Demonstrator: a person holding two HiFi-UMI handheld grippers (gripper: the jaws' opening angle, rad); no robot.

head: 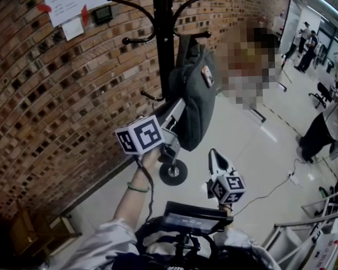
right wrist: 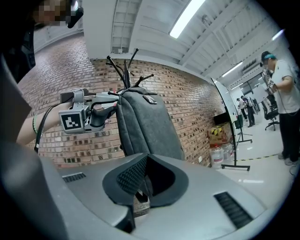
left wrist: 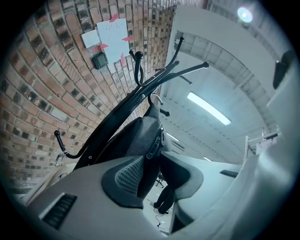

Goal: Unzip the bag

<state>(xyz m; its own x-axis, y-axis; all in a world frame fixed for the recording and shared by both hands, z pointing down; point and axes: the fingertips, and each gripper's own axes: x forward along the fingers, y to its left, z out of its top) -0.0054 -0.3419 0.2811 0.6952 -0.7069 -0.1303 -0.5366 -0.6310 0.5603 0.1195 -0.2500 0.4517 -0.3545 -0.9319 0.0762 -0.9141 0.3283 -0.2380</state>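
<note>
A dark grey bag [head: 193,103] hangs from a black coat rack [head: 164,43] in front of a brick wall. My left gripper [head: 178,110] is raised to the bag's left edge. In the left gripper view, the bag's zipped edge [left wrist: 140,136] and its zipper pull [left wrist: 156,143] lie between the jaws of my left gripper [left wrist: 151,171], which stand apart. The right gripper view shows the left gripper [right wrist: 108,108] at the upper side of the bag [right wrist: 145,126]. My right gripper [head: 213,152] sits lower, just right of the bag's bottom. Its tips [right wrist: 146,157] meet on nothing.
The rack's round base [head: 173,172] stands on the pale floor by the wall. Paper notices [head: 70,10] hang on the bricks. A person [head: 323,126] stands at the right, and a cable [head: 270,189] runs across the floor. Water bottles [right wrist: 220,154] and a stand [right wrist: 236,136] are further along the wall.
</note>
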